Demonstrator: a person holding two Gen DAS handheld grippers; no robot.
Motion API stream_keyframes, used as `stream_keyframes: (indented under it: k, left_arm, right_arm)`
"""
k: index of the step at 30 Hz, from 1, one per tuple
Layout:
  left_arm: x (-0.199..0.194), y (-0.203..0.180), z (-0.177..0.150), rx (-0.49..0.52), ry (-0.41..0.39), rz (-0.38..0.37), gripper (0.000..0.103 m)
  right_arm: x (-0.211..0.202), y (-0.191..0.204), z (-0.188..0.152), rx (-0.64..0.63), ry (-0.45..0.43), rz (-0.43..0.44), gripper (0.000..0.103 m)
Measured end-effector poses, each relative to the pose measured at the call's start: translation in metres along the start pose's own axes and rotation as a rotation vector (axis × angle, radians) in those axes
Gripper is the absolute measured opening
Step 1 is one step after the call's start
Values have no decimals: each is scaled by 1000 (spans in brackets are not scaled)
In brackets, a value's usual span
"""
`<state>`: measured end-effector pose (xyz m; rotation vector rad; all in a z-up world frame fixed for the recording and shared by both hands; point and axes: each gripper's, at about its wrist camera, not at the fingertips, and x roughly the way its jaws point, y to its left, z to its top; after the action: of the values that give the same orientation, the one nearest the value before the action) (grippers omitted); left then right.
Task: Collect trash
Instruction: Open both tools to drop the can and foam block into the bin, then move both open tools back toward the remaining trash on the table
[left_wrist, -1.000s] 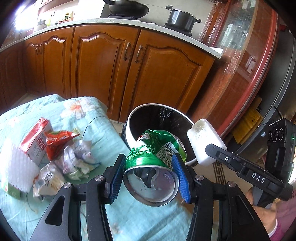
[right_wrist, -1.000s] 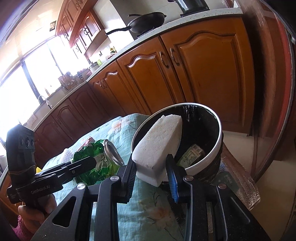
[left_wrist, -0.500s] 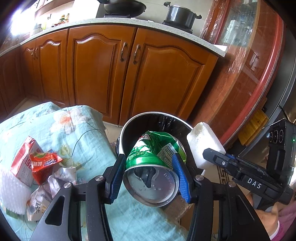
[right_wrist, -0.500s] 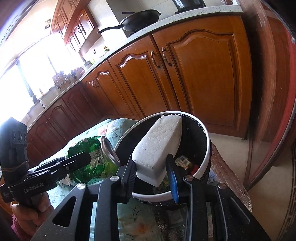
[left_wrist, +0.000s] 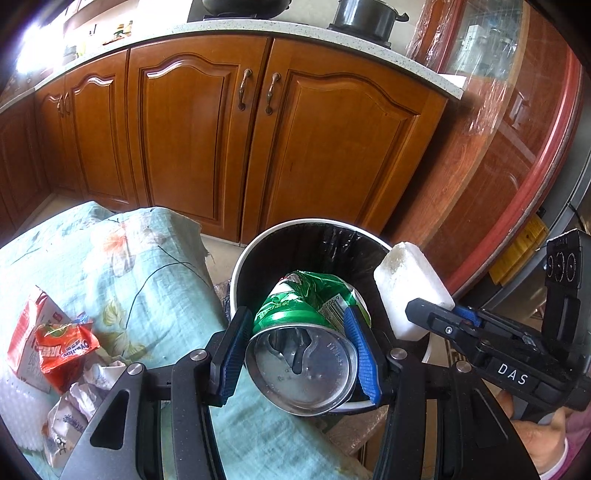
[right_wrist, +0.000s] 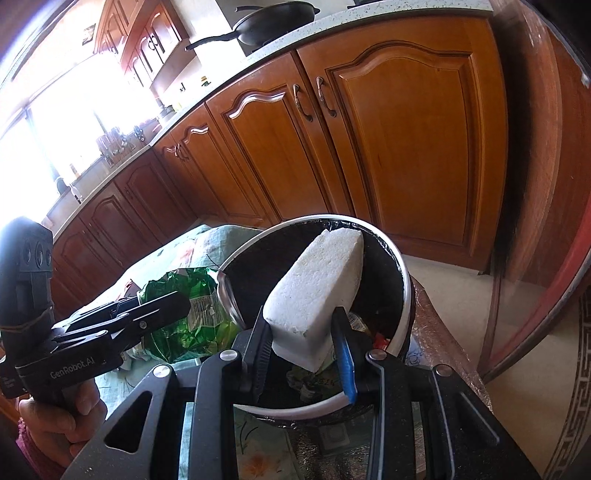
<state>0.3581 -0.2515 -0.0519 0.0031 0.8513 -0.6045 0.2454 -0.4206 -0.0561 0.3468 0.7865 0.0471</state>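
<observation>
My left gripper (left_wrist: 301, 354) is shut on a crushed green can (left_wrist: 306, 325), its silver top facing the camera, held over the near rim of the round trash bin (left_wrist: 258, 243). My right gripper (right_wrist: 303, 347) is shut on a white foam block (right_wrist: 317, 291) that reaches over the bin (right_wrist: 404, 280), which has a black liner and some trash at the bottom. In the left wrist view the foam block (left_wrist: 410, 288) and right gripper (left_wrist: 454, 317) hang at the bin's right rim. In the right wrist view the can (right_wrist: 184, 306) and left gripper (right_wrist: 155, 310) sit left of the bin.
A pale green flowered cloth (left_wrist: 129, 266) covers the surface left of the bin, with a red carton (left_wrist: 26, 332), an orange wrapper (left_wrist: 64, 347) and crumpled wrappers (left_wrist: 74, 406) on it. Wooden kitchen cabinets (left_wrist: 258, 147) stand behind. A red-framed glass cabinet (left_wrist: 517, 147) is at right.
Both grippers have moved toward the bin with their loads still held; the can and foam block now hang over its opening, and the bin looks nearer in both views.
</observation>
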Motion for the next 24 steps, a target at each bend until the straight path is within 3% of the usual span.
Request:
stream_keyframes:
  k: [11, 16, 20, 24]
  left_arm:
    - [9, -6, 6, -6, 1, 20, 52]
    - [1, -1, 6, -35, -11, 28, 71]
    - [-14, 5, -2, -48, -29, 31, 76]
    - [-34, 13, -21, -78, -48, 28, 77]
  right_arm:
    - [6, -3, 5, -9, 15, -14, 34]
    - [4, -7, 9, 14, 12, -5, 48]
    - [-5, -7, 6, 28, -11, 1, 53]
    - [-16, -1, 0, 44, -39, 24, 69]
